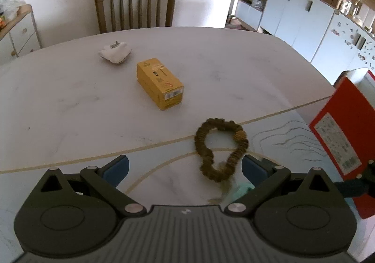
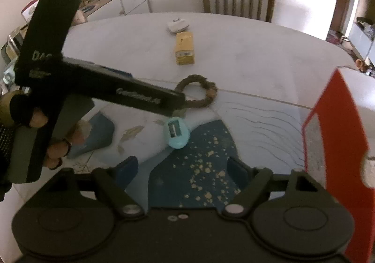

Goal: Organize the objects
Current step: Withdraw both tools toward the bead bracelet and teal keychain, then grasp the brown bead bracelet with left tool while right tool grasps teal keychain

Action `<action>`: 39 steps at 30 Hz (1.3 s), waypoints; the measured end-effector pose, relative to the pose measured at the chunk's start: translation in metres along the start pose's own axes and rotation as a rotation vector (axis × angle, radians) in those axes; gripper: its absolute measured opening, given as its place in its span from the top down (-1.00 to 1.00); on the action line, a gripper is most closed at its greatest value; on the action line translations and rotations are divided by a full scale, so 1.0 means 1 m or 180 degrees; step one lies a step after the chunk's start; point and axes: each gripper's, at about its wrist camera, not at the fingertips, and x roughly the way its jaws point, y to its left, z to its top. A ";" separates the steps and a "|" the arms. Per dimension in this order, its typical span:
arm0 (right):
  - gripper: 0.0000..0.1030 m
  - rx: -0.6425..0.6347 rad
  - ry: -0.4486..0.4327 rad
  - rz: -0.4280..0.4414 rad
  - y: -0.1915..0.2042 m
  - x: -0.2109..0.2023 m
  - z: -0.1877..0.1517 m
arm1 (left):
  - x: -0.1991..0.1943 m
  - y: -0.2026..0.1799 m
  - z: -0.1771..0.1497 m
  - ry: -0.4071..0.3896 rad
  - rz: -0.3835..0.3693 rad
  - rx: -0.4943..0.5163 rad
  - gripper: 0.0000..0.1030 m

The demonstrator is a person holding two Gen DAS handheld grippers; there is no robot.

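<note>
Two claws hang wide open, holding nothing. Just ahead of the left claw (image 1: 185,167), near its right finger, a brown hair tie (image 1: 220,148) lies flat on the tabletop (image 1: 70,99), stretching away from it. The right claw (image 2: 181,171) is nearer a blue, maybe egg-shaped thing (image 2: 177,134). A red box (image 2: 337,141) stands right.

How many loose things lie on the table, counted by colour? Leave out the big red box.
Yellow: 1, the carton
White: 1, the bundle
Brown: 1, the scrunchie
Light blue: 1, the sharpener
Total: 4
</note>
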 end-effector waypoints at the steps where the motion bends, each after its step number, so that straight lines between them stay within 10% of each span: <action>1: -0.55 -0.0026 0.0002 -0.0004 0.001 0.002 0.001 | 0.002 0.000 0.000 -0.0001 0.0013 0.0016 -1.00; 22: -0.19 -0.0160 0.0025 -0.0106 0.012 0.042 0.013 | 0.011 -0.009 -0.007 -0.0040 -0.0042 0.0109 -0.84; 33: 0.24 -0.0156 -0.0014 -0.0171 0.009 0.045 0.015 | 0.008 -0.028 -0.003 -0.0023 -0.0309 0.0251 0.38; 39: 0.51 -0.0171 0.0010 -0.0158 0.009 0.042 0.013 | 0.007 -0.029 -0.004 0.0022 -0.0409 0.0227 0.67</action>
